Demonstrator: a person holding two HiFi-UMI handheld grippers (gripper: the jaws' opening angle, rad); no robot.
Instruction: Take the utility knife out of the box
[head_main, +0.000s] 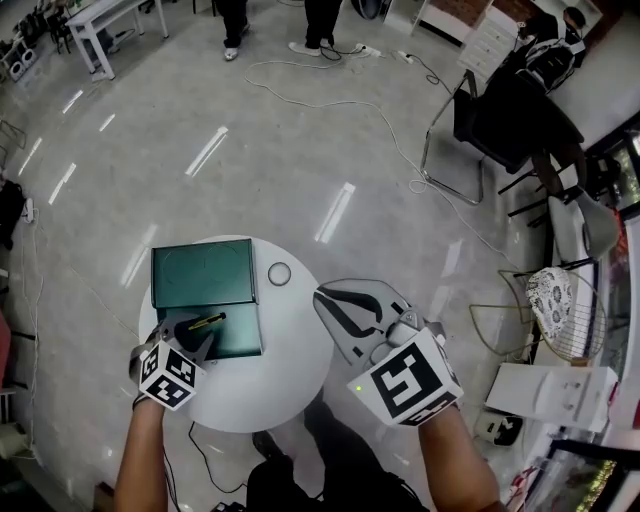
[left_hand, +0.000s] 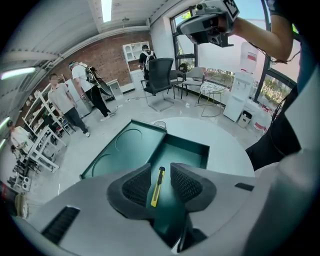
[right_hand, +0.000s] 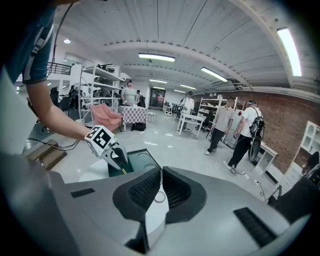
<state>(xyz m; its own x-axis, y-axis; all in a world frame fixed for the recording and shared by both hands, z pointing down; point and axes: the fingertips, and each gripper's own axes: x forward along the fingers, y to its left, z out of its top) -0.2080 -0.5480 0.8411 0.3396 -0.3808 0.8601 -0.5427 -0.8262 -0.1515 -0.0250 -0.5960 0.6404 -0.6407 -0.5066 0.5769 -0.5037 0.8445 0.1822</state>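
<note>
Down on the round white bench we see a green box lying open, its lid folded flat on the far side. The yellow knife lies on the floor of the box tray, slightly slanted and near the tray's left end in the head view.

Our left gripper hangs over that end of the tray, tilted down into it. Its jaws stand apart. In the left gripper view the knife runs lengthwise along the gap between them, with green tray showing on both sides of it. We can't tell whether the jaw tips reach the tray floor, and neither pad presses on the knife.

Our right gripper is held off to the right, above the bench's right edge and well apart from the box. Its jaws are drawn close together, with only a sliver of light between the pads and nothing held in them. Through that sliver we catch a small ring, which sits on the bench just beside the lid's right edge.

Beyond the bench are a glossy floor, a trailing white cable and a black chair.
</note>
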